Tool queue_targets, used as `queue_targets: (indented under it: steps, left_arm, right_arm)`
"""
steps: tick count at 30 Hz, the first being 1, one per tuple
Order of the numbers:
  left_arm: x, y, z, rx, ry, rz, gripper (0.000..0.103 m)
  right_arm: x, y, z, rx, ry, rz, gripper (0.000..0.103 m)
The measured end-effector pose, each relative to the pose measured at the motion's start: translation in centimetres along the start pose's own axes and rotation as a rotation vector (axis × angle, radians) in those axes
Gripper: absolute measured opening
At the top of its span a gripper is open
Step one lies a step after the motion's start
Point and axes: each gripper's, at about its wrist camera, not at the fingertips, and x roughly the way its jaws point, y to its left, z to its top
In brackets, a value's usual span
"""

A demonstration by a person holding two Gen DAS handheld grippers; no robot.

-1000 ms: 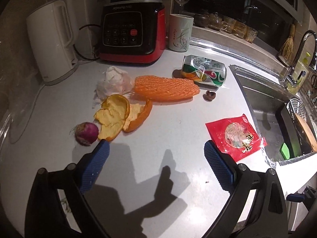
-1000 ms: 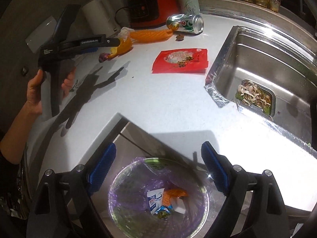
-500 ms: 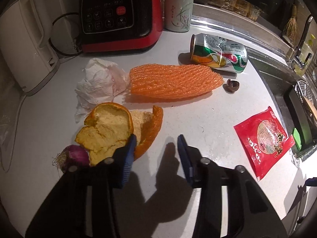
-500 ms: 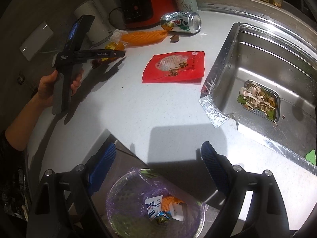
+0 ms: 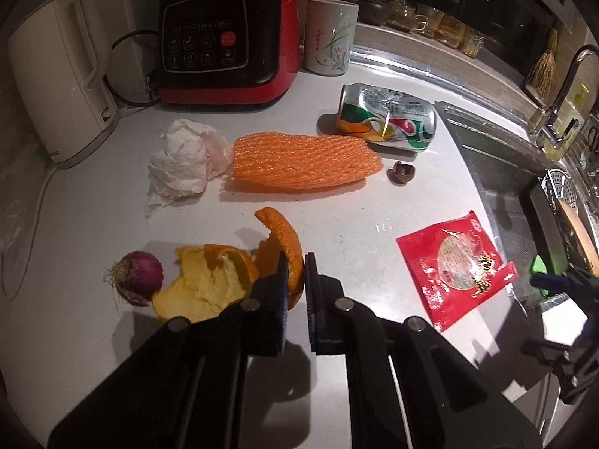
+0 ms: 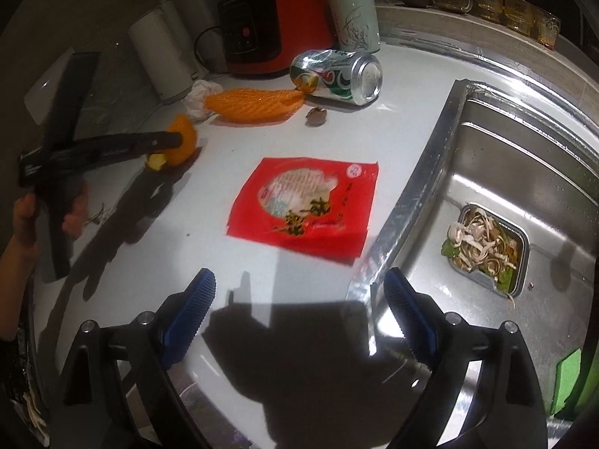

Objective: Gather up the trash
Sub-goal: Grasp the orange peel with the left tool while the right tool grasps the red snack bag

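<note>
My left gripper (image 5: 295, 262) is closing its jaws, and the blue pads pinch the raised edge of the orange peel (image 5: 209, 284), which stands partly upright off the white counter. From the right wrist view the left gripper (image 6: 176, 139) is shut on that peel (image 6: 187, 138). A red onion (image 5: 138, 273) lies just left of the peel. Beyond it are a crumpled tissue (image 5: 183, 164), an orange foam net (image 5: 303, 161), a dented can (image 5: 385, 119) and a nutshell (image 5: 402, 172). My right gripper (image 6: 299, 280) hangs open and empty over the counter's front edge, just short of the red packet (image 6: 303, 202).
A white kettle (image 5: 63, 86), a red and black blender base (image 5: 224, 45) and a mug (image 5: 329, 37) line the back wall. To the right lies the steel sink (image 6: 486, 172), with a strainer of food scraps (image 6: 486, 247) in it. A hand (image 6: 26, 209) holds the left gripper.
The left jaws went from wide open to pinched on the orange peel, tipping its edge up. The right gripper moved forward off the trash bin, which has left view, toward the red packet.
</note>
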Motion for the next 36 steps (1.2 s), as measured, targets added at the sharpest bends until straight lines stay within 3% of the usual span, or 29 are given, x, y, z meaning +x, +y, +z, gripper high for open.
queue_targets:
  steps: [5, 10, 13, 16, 17, 20, 36]
  left_arm:
    - [-2.8, -1.5, -2.0, -0.046, -0.026, -0.022, 0.008]
    - [-4.2, -2.5, -4.2, -0.088, -0.023, -0.033, 0.008]
    - [-4.6, -2.7, -5.2, -0.109, -0.017, -0.03, 0.008]
    - [-5.0, -2.6, -6.0, -0.124, -0.015, -0.022, 0.008]
    - [-5.2, -2.6, -6.2, -0.13, -0.013, -0.021, 0.008]
    - [-5.6, -2.4, -6.8, -0.137, -0.014, -0.022, 0.008]
    - [-7.9, 0.0, -7.2, -0.146, -0.057, -0.02, 0.008]
  right_arm:
    - [2.6, -1.3, 2.0, 0.021, 0.001, -0.017, 0.091]
    - [4.3, -0.6, 2.8, -0.047, 0.002, -0.067, 0.087]
    - [4.6, 0.1, 3.1, -0.113, 0.0, -0.101, 0.065]
    - [4.7, 0.6, 3.3, -0.155, -0.004, -0.11, 0.032]
    - [4.8, 0.6, 3.4, -0.157, -0.002, -0.102, 0.017]
    - [4.8, 0.4, 3.4, -0.134, 0.007, -0.063, 0.004]
    - [-1.6, 2.8, 1.3, -0.122, -0.085, -0.037, 0.003]
